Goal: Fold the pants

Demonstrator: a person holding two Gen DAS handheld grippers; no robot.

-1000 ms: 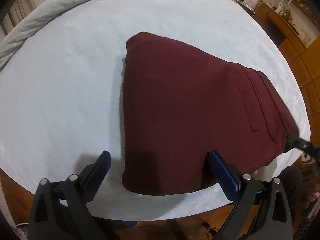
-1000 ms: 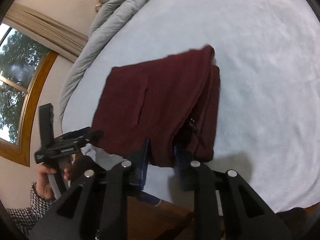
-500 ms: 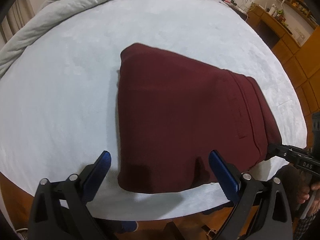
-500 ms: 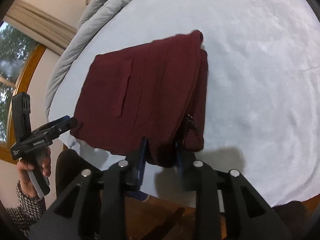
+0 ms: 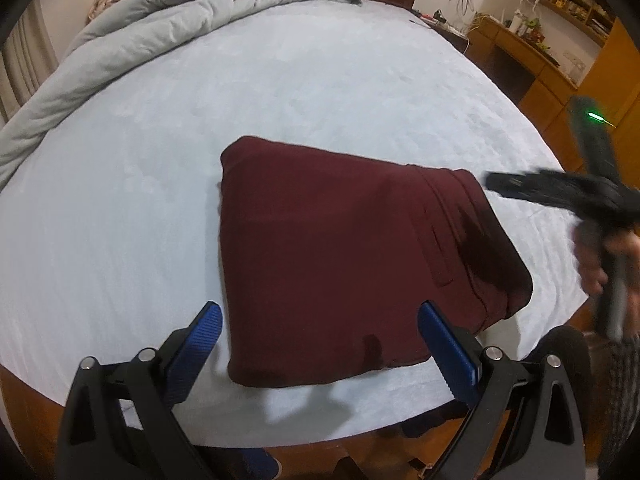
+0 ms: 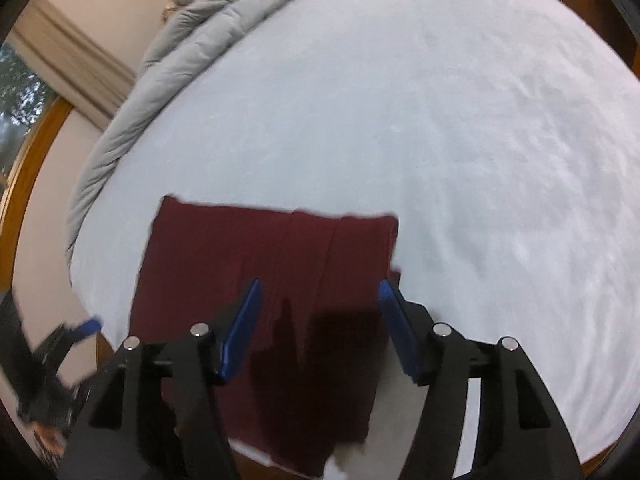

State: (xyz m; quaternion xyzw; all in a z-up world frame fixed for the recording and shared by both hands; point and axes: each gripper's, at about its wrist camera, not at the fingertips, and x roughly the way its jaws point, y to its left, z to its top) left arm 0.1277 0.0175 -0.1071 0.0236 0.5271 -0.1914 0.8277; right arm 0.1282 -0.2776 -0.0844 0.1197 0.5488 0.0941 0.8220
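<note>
The maroon pants (image 5: 352, 264) lie folded into a compact rectangle near the front edge of the pale blue bed. They also show in the right wrist view (image 6: 272, 264). My left gripper (image 5: 320, 328) is open and empty, hovering above the fold's near edge. My right gripper (image 6: 318, 316) is open and empty above the pants' waistband side; it also appears blurred at the right of the left wrist view (image 5: 560, 196).
A grey duvet (image 5: 172, 28) is bunched along the far left of the bed (image 5: 120, 208). Wooden desk and shelves (image 5: 532, 56) stand at the right. The bed's front edge lies just under my grippers. A window (image 6: 24, 120) is at the left.
My right gripper has opened, let go of the pants' edge and lifted away above them. The left gripper has pulled back and up; the pants lie flat.
</note>
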